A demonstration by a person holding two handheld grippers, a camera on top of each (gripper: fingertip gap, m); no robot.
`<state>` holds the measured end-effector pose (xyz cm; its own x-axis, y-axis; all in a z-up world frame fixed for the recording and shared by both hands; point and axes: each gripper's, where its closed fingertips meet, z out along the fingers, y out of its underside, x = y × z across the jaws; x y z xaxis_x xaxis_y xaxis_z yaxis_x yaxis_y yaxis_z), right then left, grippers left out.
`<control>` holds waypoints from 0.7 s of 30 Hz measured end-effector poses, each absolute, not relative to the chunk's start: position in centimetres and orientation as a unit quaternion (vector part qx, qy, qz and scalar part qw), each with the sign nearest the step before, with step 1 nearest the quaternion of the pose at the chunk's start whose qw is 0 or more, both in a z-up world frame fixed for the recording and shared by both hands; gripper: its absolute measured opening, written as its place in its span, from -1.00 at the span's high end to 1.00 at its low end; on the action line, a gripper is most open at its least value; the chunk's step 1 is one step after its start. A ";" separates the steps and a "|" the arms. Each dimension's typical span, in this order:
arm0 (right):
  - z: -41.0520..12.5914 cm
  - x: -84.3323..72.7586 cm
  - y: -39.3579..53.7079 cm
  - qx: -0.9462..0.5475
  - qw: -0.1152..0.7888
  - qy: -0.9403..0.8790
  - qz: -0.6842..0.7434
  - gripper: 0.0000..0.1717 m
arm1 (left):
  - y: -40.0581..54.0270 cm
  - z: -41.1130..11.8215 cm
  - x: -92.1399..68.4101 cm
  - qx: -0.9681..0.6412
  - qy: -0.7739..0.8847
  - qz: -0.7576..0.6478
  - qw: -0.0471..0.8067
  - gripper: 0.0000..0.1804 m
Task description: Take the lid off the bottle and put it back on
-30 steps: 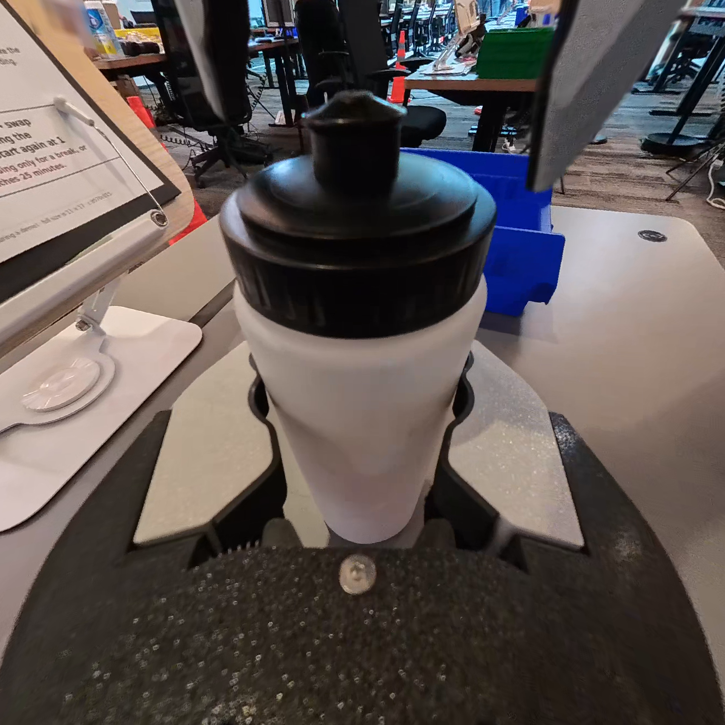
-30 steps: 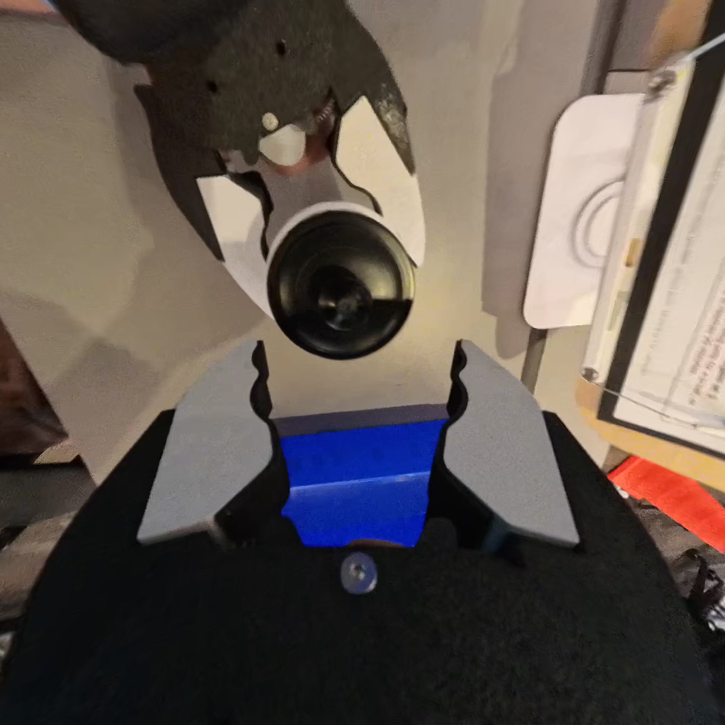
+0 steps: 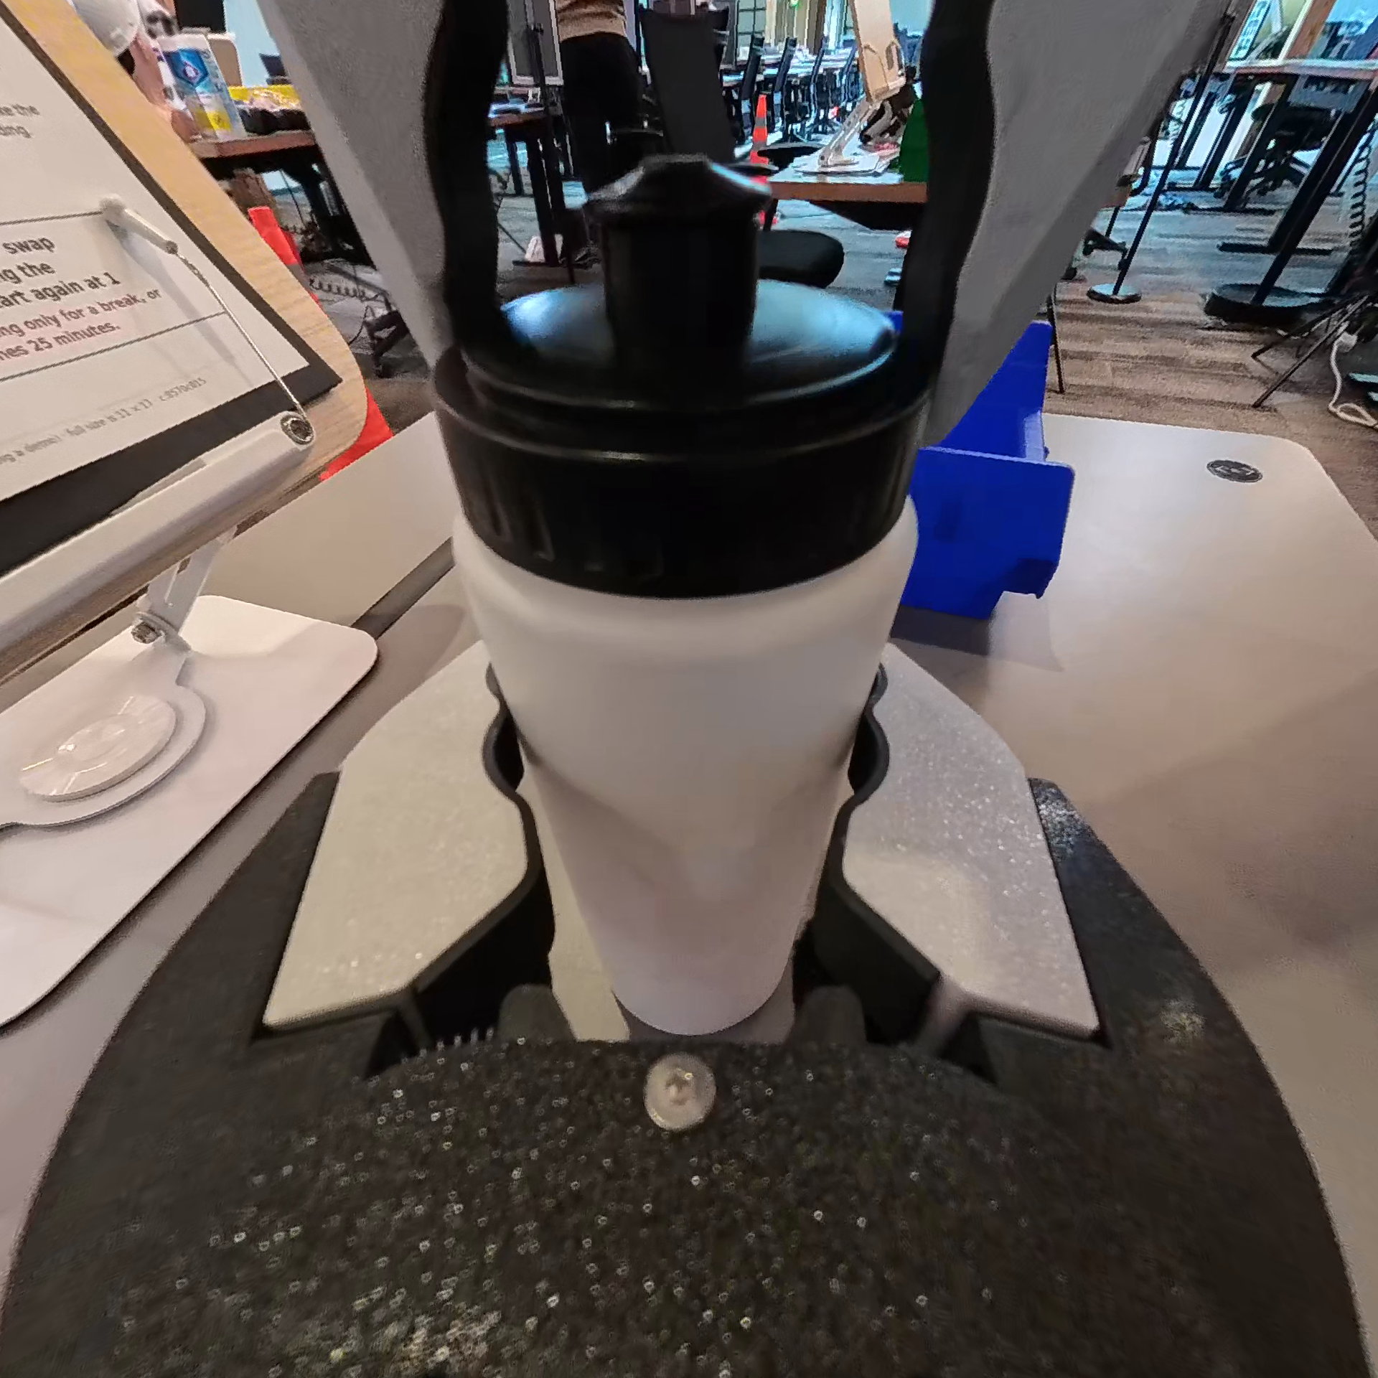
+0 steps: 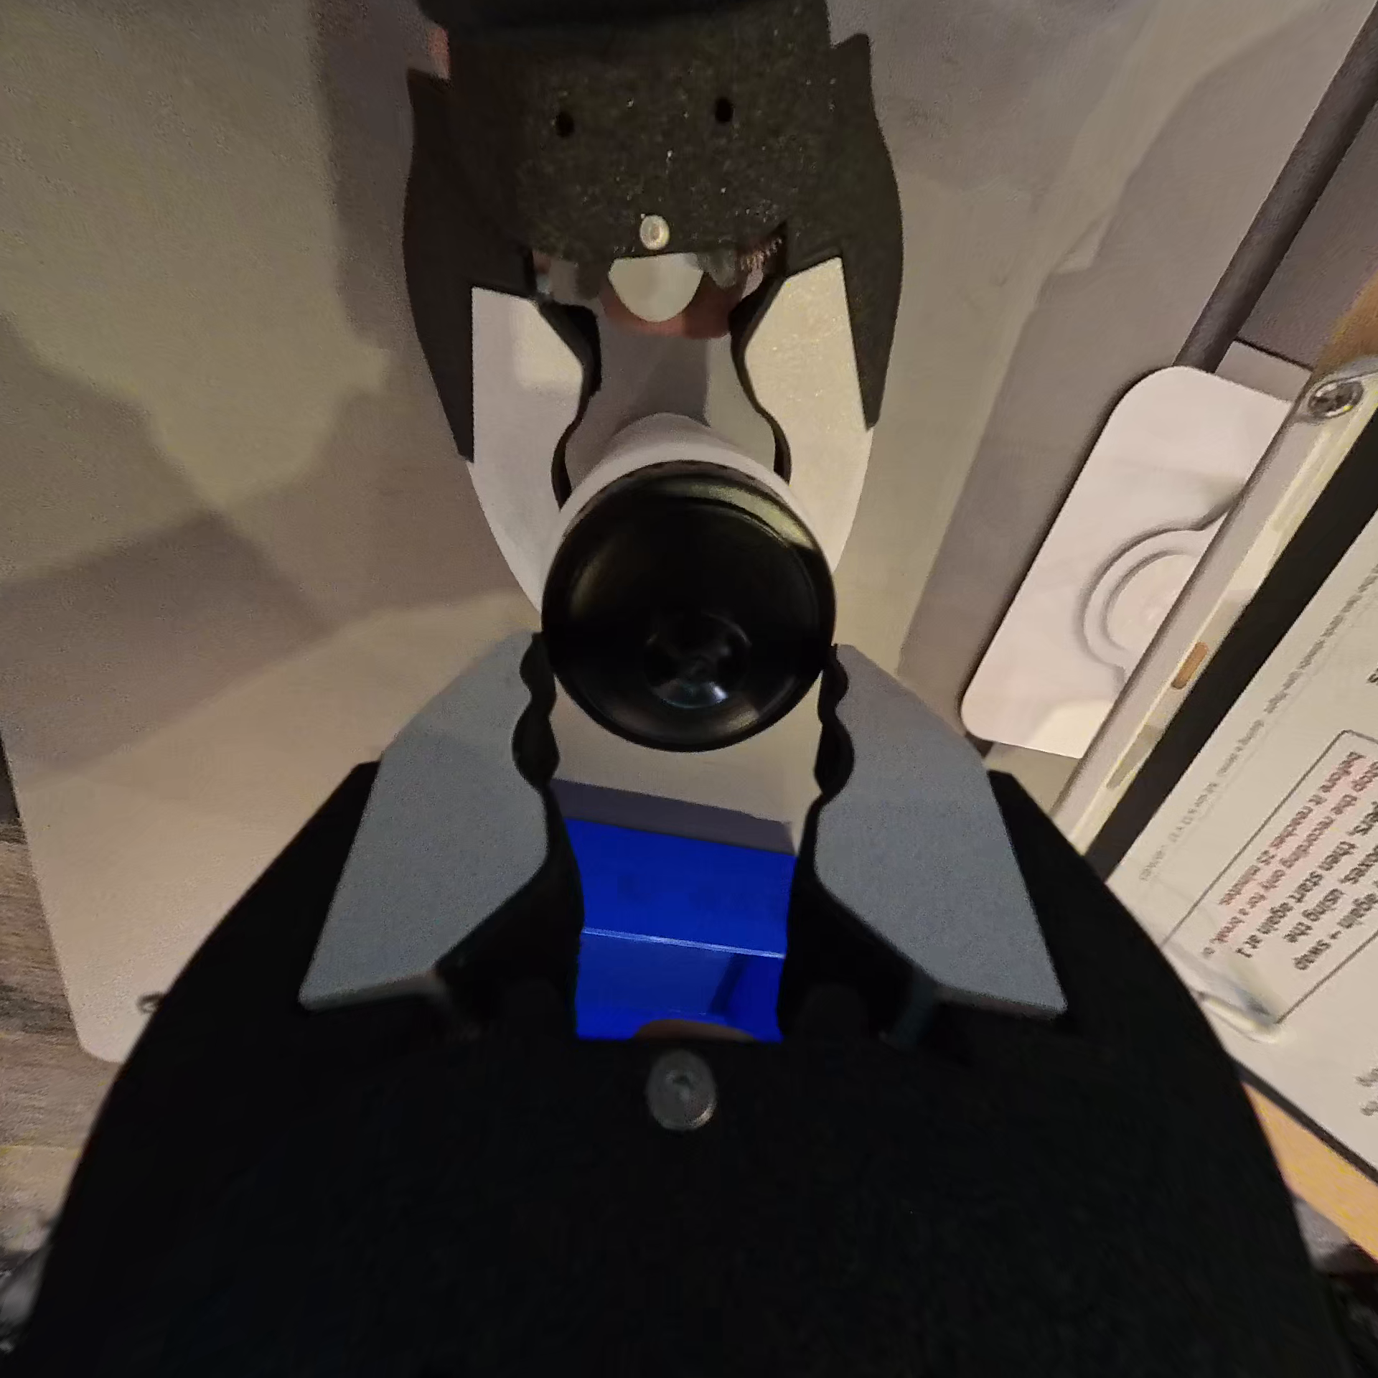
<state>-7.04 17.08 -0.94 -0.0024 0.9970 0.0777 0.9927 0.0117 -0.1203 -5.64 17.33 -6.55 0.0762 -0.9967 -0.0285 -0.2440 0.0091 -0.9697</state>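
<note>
Fingers of the right gripper (image 4: 682, 664) stand about half open, one on each side of the black lid (image 4: 686, 596). Their dark pads (image 4: 531, 701) seem to press on its rim, though blur there leaves me not fully sure. The lid lies straight ahead of this gripper, at the very fingertips. The long axis of the white bottle (image 3: 686, 708) runs on in line with the fingers, so I judge the coming twist must go around that axis. Past the lid, the left gripper (image 3: 686, 746) meets the bottle body from the side, jaws wide, pads against both flanks. The bottle stands upright on the table (image 3: 1193, 671), lid on, with a blue bin (image 3: 984, 507) just beyond.
</note>
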 end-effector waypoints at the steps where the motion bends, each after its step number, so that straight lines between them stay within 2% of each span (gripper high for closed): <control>1: -1.0 -7.0 17.2 -0.697 0.071 -0.713 0.015 0.21 | 17.4 -6.5 -5.7 -0.572 0.541 -0.412 0.459 0.03; 5: -1.0 -7.1 17.5 -0.668 0.084 -0.739 0.017 0.21 | 17.5 -6.5 -5.8 -0.573 0.537 -0.416 0.459 0.04; 9: -1.1 -7.2 17.5 -0.705 0.098 -0.701 0.045 0.19 | 17.5 -6.5 -5.7 -0.573 0.534 -0.418 0.460 0.04; 14: -0.8 -8.2 17.7 -0.817 0.110 -0.561 0.068 0.13 | 18.1 -6.4 -5.5 -0.584 0.512 -0.404 0.483 0.03; 16: -0.7 -8.5 18.2 -0.857 0.136 -0.494 0.064 0.16 | 18.3 -6.4 -5.5 -0.588 0.506 -0.393 0.494 0.03; 17: -0.7 -8.8 18.1 -0.871 0.148 -0.463 0.073 0.11 | 18.3 -6.4 -5.4 -0.589 0.504 -0.389 0.498 0.03; 21: -0.6 -8.2 18.6 -0.909 0.180 -0.373 0.044 0.19 | 18.6 -6.3 -5.3 -0.601 0.486 -0.376 0.512 0.03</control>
